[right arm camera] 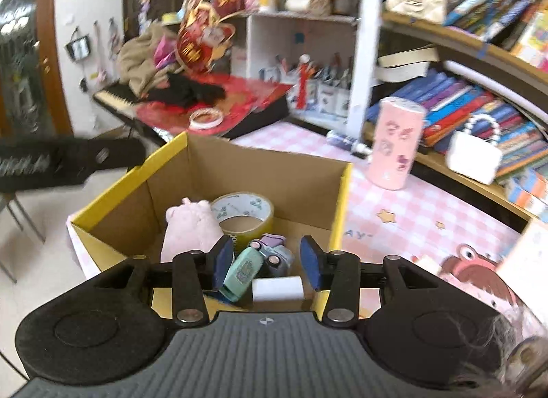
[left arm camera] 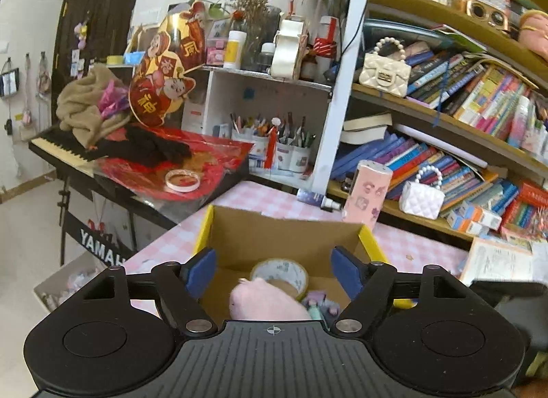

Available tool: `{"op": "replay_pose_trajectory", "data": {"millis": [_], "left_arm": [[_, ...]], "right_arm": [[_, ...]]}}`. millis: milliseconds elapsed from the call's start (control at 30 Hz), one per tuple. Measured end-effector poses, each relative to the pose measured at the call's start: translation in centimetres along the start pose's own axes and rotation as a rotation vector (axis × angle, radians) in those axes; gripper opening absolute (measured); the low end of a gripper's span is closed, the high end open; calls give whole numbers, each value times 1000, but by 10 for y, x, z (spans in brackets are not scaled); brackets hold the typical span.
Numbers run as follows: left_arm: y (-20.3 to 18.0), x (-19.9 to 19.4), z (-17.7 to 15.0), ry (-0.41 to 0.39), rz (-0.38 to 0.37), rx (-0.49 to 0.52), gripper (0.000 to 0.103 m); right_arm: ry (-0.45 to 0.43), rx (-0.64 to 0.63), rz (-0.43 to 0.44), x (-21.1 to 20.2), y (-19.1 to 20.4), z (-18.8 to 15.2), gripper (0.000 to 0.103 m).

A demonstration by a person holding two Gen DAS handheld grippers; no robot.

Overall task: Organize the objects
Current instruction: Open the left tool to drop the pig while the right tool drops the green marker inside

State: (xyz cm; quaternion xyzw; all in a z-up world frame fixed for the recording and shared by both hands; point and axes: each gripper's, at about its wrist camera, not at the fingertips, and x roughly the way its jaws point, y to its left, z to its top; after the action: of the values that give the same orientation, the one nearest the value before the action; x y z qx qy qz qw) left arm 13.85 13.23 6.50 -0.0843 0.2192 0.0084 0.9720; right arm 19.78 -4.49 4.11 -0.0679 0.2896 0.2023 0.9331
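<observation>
Tape roll, pink plush in box

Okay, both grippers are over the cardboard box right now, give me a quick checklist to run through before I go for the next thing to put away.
1. Left gripper empty: ok, fingers spread wide, nothing between them.
2. Right gripper empty: ok, fingers apart, pressing on nothing; the mint green item and white roll lie below in the box.
3. Cardboard box has room: ok, bare floor shows beside the pink plush, tape roll and toy car.
4. Next candidate in view: ok, pink cylinder stands upright on the checked tablecloth, right of the box.
5. Path to it: ok, nothing stands between box and cylinder.
6. Cylinder's weight or contents: cannot tell.
</observation>
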Motion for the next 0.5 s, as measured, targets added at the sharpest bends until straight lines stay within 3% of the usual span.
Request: {"op": "replay_pose_trajectory", "data": {"millis": [200, 500], "left_arm": [[-5, -35, -32, 35, 4, 67, 83], [-11, -65, -84, 147, -7, 82, 83]], "right_arm": [[-19, 56, -72, -38, 5, -29, 44], [47, 152, -161, -81, 25, -93, 46]]}}
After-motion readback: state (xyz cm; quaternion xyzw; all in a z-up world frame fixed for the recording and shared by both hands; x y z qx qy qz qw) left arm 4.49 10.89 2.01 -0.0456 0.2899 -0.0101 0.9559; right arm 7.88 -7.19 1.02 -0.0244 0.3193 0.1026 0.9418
